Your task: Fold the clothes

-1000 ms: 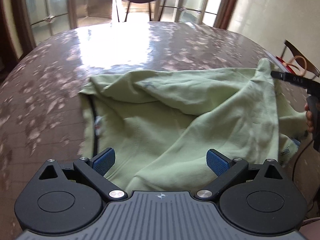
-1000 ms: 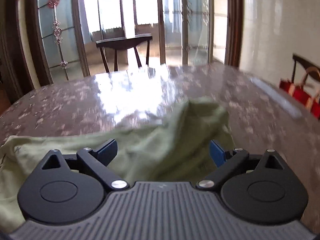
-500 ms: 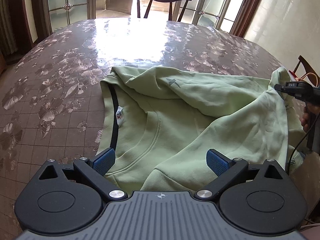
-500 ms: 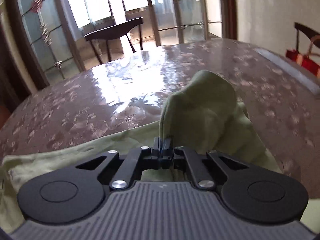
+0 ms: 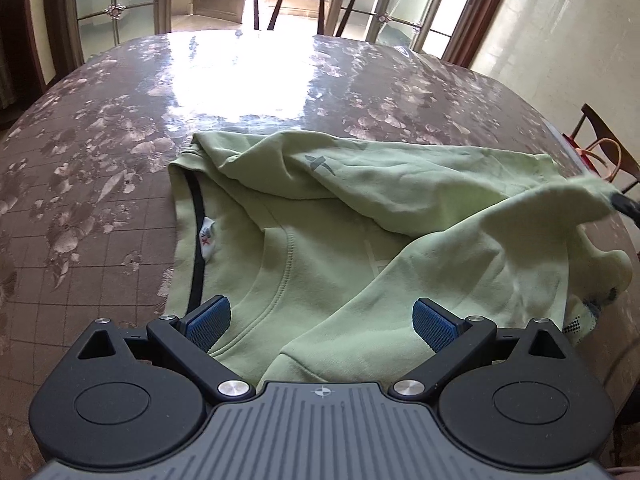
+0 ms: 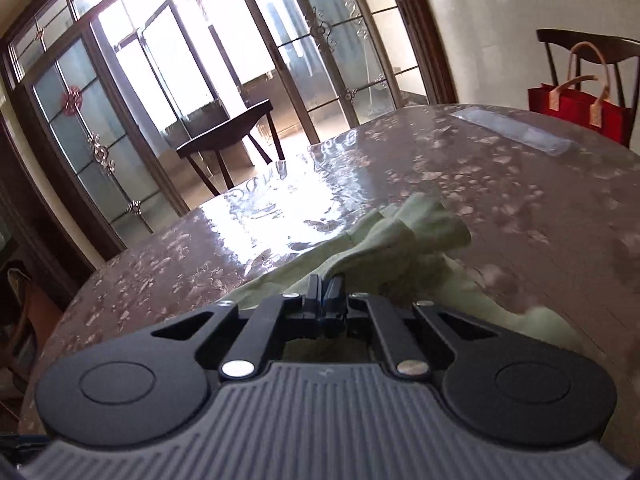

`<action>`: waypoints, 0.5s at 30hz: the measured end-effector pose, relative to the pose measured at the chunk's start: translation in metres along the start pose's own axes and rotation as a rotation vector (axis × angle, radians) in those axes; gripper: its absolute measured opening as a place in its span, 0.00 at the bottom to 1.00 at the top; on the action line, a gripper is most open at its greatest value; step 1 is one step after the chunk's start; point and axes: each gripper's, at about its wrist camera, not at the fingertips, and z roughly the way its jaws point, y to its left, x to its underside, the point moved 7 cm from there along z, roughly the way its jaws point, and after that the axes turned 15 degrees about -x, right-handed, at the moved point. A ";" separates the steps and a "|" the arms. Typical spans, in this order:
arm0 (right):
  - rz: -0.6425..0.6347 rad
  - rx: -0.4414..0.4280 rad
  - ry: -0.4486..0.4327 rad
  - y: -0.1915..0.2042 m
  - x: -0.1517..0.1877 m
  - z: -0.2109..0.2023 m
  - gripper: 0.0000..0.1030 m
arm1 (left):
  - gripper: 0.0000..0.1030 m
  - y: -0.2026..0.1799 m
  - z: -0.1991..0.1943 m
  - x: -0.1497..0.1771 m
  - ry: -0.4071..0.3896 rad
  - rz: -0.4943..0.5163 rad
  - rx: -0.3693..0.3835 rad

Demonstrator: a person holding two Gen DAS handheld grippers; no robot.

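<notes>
A light green sweatshirt [image 5: 360,216] lies rumpled on the floral table, its black-trimmed collar and white label [image 5: 206,238] toward the left. My left gripper [image 5: 322,322] hovers open above the near shoulder and sleeve, with nothing between its blue pads [image 5: 208,322]. My right gripper [image 6: 325,294] is shut on a fold of the green sweatshirt [image 6: 384,248] and holds it lifted off the table. In the left wrist view the lifted cloth stretches to the far right, where the right gripper's tip [image 5: 624,204] shows blurred.
The round table [image 5: 100,152] has a glossy floral cover with strong glare at the back. A dark chair [image 6: 228,140] stands behind it by glass doors. At the right, another chair carries a red bag [image 6: 576,108]. The table edge runs close at the right.
The right gripper closed on the sweatshirt edge, then lifted and tilted, pulling the cloth rightward. The left gripper rose and drew back slightly, staying open.
</notes>
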 end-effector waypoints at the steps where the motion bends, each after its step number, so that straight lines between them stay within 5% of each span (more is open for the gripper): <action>1: 0.006 0.004 -0.002 0.000 0.004 -0.012 0.03 | 0.97 -0.002 0.001 0.000 0.002 0.003 0.007; 15: 0.087 0.172 -0.017 -0.028 0.062 -0.119 0.09 | 0.97 -0.026 0.007 0.006 0.014 0.089 0.066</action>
